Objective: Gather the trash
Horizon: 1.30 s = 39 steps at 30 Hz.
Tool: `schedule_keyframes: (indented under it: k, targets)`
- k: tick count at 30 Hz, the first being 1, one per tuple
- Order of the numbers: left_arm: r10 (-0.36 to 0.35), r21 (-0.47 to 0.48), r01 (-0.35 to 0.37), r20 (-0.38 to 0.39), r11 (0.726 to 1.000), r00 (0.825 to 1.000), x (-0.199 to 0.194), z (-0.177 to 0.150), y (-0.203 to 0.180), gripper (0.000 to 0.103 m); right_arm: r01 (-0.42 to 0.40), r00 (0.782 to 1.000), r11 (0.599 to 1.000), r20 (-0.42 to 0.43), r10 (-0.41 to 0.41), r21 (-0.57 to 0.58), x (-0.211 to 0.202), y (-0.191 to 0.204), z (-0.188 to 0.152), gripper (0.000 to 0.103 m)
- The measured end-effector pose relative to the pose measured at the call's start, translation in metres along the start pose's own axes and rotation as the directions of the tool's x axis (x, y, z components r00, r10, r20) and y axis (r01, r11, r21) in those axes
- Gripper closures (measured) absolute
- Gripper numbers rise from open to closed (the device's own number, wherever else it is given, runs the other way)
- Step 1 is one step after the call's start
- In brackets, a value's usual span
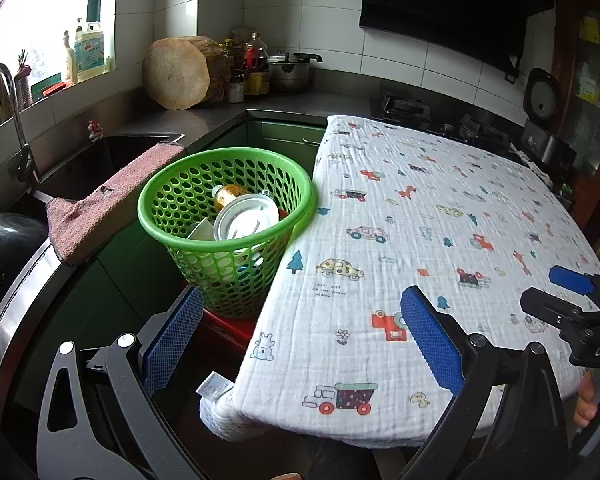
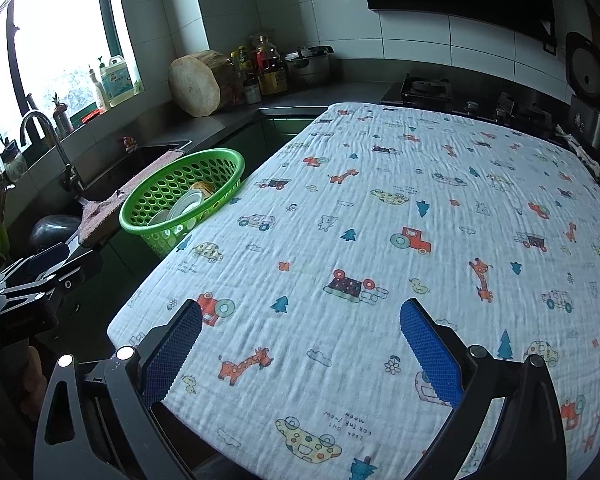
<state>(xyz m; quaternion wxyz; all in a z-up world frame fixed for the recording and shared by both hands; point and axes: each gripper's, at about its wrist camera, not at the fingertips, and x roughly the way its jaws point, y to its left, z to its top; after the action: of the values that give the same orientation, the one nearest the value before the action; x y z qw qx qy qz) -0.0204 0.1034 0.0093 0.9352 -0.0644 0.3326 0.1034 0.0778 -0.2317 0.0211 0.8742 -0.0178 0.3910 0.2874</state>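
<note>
Sitting on a red stool (image 1: 228, 326) beside the table's left edge, your green basket (image 1: 226, 224) stands upright and holds a white round lid (image 1: 246, 222) tilted against its wall, with an orange bottle (image 1: 228, 196) behind it, neck pointing away toward the sink (image 1: 100, 160). Your left gripper (image 1: 300, 344) and right gripper (image 2: 300, 344) both gape wide with nothing between the pads, over the printed cloth (image 2: 380, 240).

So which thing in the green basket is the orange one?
The bottle at the back of the green basket. The round lid in front of it is white.
</note>
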Motion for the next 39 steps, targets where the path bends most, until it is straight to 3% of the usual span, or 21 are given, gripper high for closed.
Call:
schedule_keyframes:
  k: [39]
  targets:
    - [0.019, -0.016, -0.019, -0.023, 1.0, 1.0, 0.0063, -0.0077, 0.0067, 0.005, -0.006, 1.0, 1.0, -0.021, 0.006, 0.004, 0.0072, 0.0013, -0.0063, 0.007]
